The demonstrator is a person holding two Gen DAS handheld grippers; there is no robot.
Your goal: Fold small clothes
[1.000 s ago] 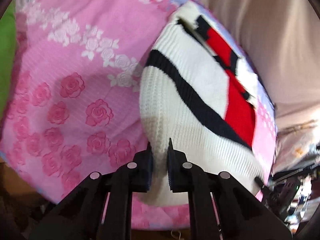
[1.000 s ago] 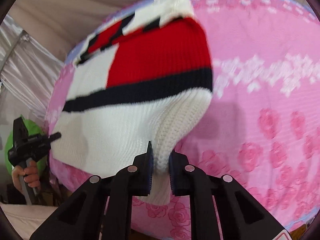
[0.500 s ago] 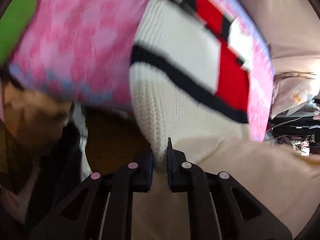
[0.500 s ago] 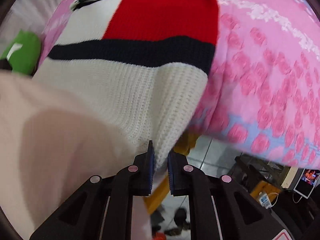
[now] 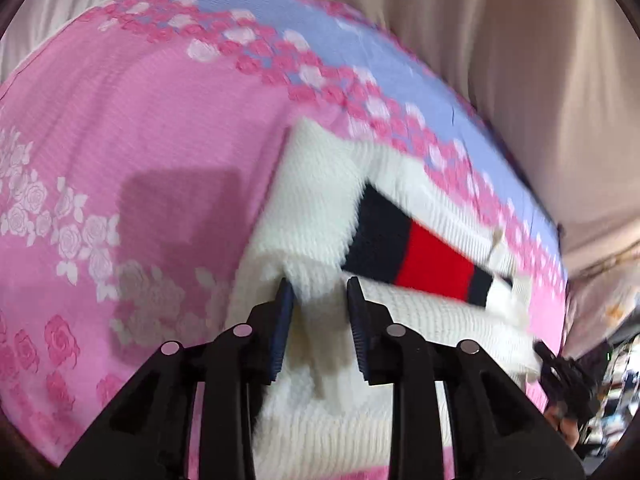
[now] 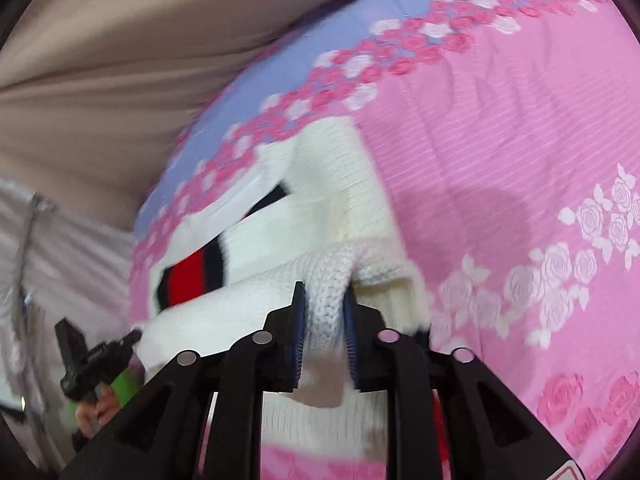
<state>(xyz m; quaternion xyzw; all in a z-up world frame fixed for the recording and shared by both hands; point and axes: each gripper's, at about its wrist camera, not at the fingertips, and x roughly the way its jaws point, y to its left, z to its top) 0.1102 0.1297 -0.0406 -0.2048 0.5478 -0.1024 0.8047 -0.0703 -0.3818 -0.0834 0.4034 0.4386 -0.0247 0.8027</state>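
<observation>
Left gripper point(image 5: 319, 292): its two fingers stand spread apart, with white knit lying in the gap between them. The left finger point(image 5: 285, 312) sits at a bunched ridge of the knit; whether either pad presses the fabric cannot be told through the blur.

Knit sweater point(image 5: 320, 200): white, with a navy and red block on its right part. It lies on the pink bedspread point(image 5: 140, 128), doubled over on itself, directly ahead of and under the left gripper's fingers, reaching away from them toward the lavender border point(image 5: 360, 52).

Left of the sweater: bare pink cloth with white and pink rose prints, and a dark shadow just beside the garment's left edge.

Right gripper point(image 6: 323, 298): fingers drawn close, pinching a thick rolled edge of the sweater point(image 6: 340, 184). The fold bulges up between the blue pads point(image 6: 299, 332) and hangs down below them.

Sweater, right wrist view: its body spreads from the pinched fold away and to the left, the navy and red stripes at its left side. The lifted edge arches over a lower layer lying flat on the bedspread point(image 6: 500, 128).

Far left, right wrist view: the other gripper shows small and dark near the sweater's left edge.

Behind: a beige curtain point(image 6: 120, 32) hangs beyond the bed.
</observation>
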